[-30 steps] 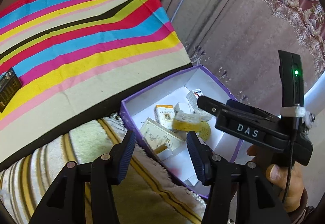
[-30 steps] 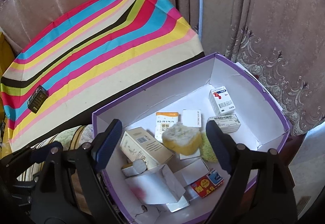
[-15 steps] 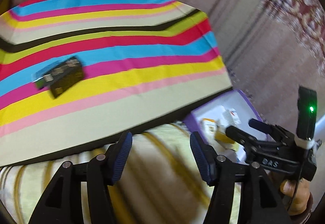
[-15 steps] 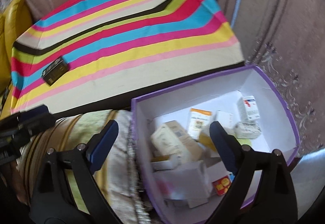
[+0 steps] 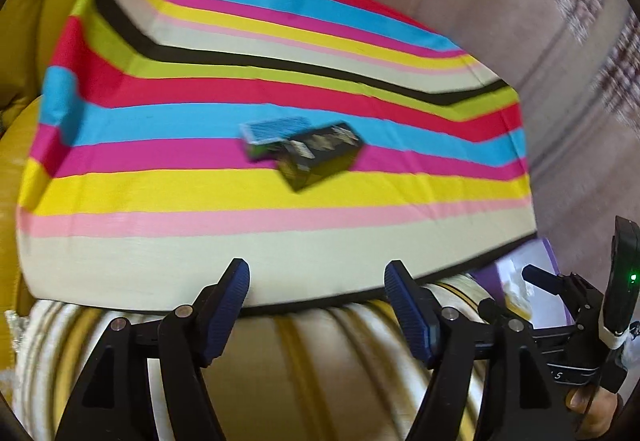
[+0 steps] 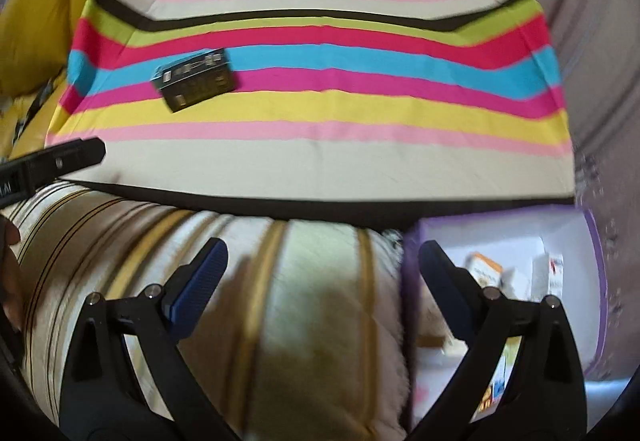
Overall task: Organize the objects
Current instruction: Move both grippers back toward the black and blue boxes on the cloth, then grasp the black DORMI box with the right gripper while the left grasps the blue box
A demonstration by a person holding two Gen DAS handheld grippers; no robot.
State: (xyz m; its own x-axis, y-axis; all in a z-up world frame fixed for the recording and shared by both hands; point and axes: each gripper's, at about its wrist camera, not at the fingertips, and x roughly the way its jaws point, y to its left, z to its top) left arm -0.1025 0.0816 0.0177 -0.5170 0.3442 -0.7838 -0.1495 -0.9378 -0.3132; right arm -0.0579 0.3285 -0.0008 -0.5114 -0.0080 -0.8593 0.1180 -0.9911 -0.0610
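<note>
Both grippers, left [image 5: 316,305] and right [image 6: 320,281], have swung away from the purple box [image 6: 520,237] toward the striped desk [image 5: 280,233], fingers apart and empty, so the dark box [image 5: 320,157] lying there looks the next pick.

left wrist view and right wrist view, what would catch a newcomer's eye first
The striped cloth in loud bands of pink, blue, yellow and red fills the middle of both views. A lone dark box lies on it, near the blue and pink bands. At the right edge sits a purple bin of small cartons, while both grippers hang open over a pale cushion.
</note>
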